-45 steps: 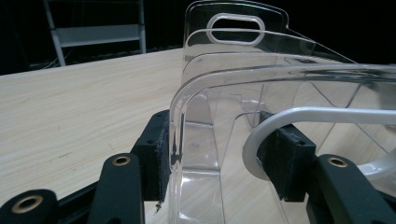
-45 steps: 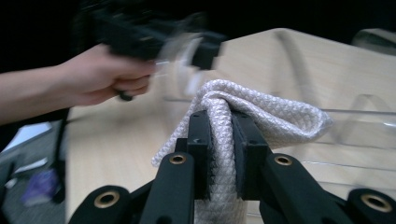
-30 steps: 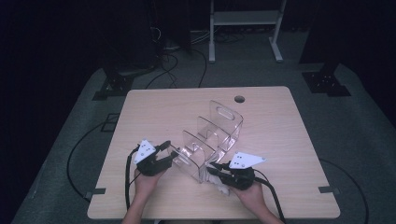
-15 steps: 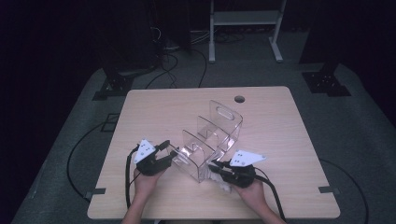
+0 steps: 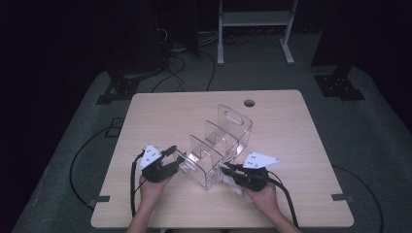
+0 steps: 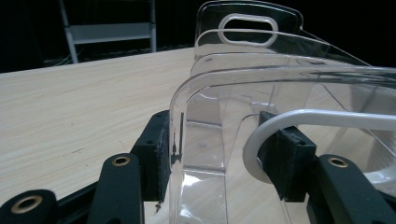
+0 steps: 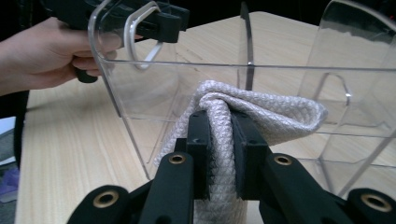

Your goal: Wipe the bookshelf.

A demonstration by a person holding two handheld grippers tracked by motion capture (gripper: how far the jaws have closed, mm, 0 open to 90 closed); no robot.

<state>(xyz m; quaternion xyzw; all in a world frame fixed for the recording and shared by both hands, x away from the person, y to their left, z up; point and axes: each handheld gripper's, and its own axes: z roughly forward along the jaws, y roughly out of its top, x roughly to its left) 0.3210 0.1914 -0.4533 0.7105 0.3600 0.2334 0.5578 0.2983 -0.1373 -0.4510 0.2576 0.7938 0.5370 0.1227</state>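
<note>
Left tongs clamped across the near end wall of the clear organiser, one pad outside, the other inside. Right tongs pinched shut on a fold of white woven cloth, held against the outside of the long side wall.

Largest first: pale wood worktop, with a round cable hole near its far edge. Next, the organiser, standing upright a little toward the person's side, set at a slant, divided by clear partitions, with a handle slot cut in the tall far panel. Then the cloth, bunched low by the organiser's right side. Smallest, a white curved edge seen through the wall beside the inner pad; could not tell what it was.

Step in hand judged as wiping the side wall while bracing the organiser. To do it well: keep the left grip firm and low so the light box neither tips nor slides; press the cloth flat to the wall, stroke along its length, mind the partitions' edges, and avoid dragging the box toward the worktop's edge.

No brand, label or writing legible anywhere.
</note>
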